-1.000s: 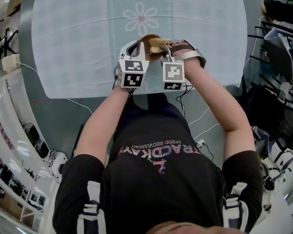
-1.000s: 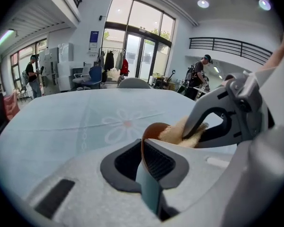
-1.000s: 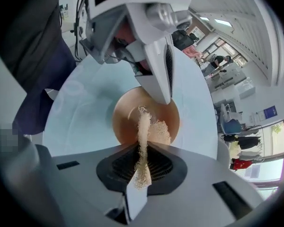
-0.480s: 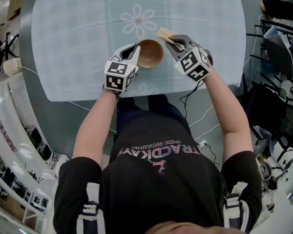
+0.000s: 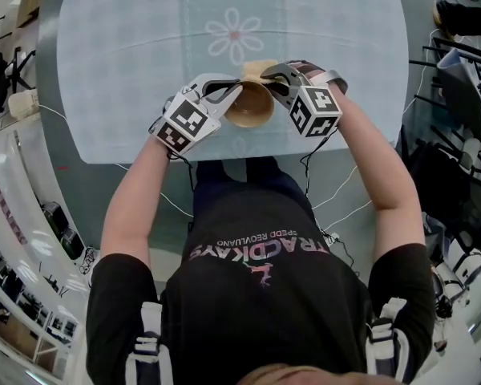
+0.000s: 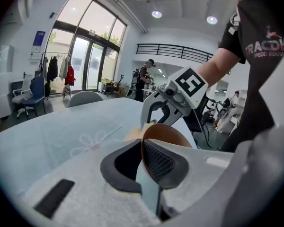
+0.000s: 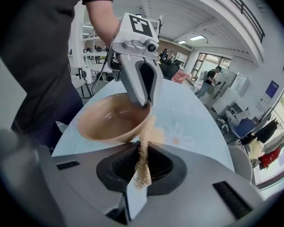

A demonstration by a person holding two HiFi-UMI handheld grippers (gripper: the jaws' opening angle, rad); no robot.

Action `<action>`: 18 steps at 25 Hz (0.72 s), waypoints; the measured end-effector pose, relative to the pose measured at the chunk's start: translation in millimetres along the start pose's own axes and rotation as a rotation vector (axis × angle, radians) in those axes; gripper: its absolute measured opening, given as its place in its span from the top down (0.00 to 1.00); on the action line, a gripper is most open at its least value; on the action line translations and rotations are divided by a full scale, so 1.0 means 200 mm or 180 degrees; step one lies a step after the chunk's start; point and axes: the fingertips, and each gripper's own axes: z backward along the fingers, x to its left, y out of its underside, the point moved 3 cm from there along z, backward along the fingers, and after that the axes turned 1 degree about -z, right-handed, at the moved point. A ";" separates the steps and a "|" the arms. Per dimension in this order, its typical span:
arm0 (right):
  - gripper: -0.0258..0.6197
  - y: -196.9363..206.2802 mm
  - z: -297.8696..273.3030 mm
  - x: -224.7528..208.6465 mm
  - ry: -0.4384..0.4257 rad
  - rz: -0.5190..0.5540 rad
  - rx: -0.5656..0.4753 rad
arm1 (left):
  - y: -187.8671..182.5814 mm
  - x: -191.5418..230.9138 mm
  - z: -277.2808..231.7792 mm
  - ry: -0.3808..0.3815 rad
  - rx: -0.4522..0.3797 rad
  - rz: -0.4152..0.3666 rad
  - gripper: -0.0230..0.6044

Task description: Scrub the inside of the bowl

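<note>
A tan wooden bowl [image 5: 252,107] is raised off the table and tipped, its brown inside [image 7: 111,118] facing my right gripper. My left gripper [image 5: 234,93] is shut on the bowl's rim [image 6: 154,129], which runs between its pads. My right gripper [image 5: 266,77] is shut on a thin tan scrubbing pad [image 7: 143,162]. The pad [image 5: 259,68] stands at the bowl's far rim, beside where the left gripper [image 7: 141,82] clamps it. Whether the pad touches the inside of the bowl I cannot tell. The right gripper [image 6: 166,109] shows just behind the bowl in the left gripper view.
The table wears a pale blue checked cloth [image 5: 120,62] with a flower print [image 5: 234,34] just beyond the bowl. Cables [image 5: 337,203] trail over the floor by the table's near edge. Chairs [image 6: 85,97] and people stand further back in the room.
Half a second ago the bowl stood level with the right gripper and pad off to its right. Now the left gripper has lifted and tipped the bowl, and the right gripper has come back to its rim.
</note>
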 end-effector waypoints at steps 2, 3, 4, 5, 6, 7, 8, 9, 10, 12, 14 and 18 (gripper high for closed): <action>0.91 -0.01 0.00 -0.01 0.0057 0.0095 0.0012 | -0.01 0.02 0.00 -0.0032 0.0035 -0.0078 0.92; 0.91 0.00 0.00 -0.01 0.0086 0.0110 0.0019 | -0.01 0.03 0.00 -0.0065 0.0032 -0.0078 0.92; 0.91 0.00 0.01 -0.02 0.0110 0.0109 0.0025 | -0.01 0.04 0.00 -0.0104 0.0014 -0.0047 0.92; 0.91 0.01 0.02 -0.02 0.0131 0.0101 0.0033 | -0.02 0.05 0.00 -0.0150 -0.0013 0.0011 0.92; 0.91 0.02 0.03 -0.03 0.0154 0.0091 0.0044 | -0.02 0.07 0.01 -0.0203 -0.0047 0.0090 0.92; 0.91 0.03 0.04 -0.03 0.0178 0.0070 0.0054 | -0.02 0.08 0.01 -0.0261 -0.0083 0.0180 0.92; 0.91 0.04 0.04 -0.04 0.0203 0.0037 0.0064 | -0.02 0.10 0.02 -0.0321 -0.0121 0.0280 0.92; 0.91 0.05 0.05 -0.05 0.0227 -0.0006 0.0074 | -0.02 0.12 0.03 -0.0384 -0.0161 0.0386 0.92; 0.91 0.05 0.05 -0.05 0.0250 -0.0057 0.0086 | -0.02 0.14 0.03 -0.0451 -0.0199 0.0498 0.92; 0.91 0.08 0.05 -0.07 0.0299 -0.0200 0.0101 | -0.01 0.19 0.05 -0.0604 -0.0277 0.0729 0.92; 0.91 0.09 0.06 -0.08 0.0365 -0.0381 0.0101 | -0.01 0.23 0.06 -0.0796 -0.0358 0.0965 0.92; 0.91 0.12 0.08 -0.07 0.0482 -0.0759 0.0082 | 0.00 0.30 0.10 -0.1221 -0.0579 0.1523 0.92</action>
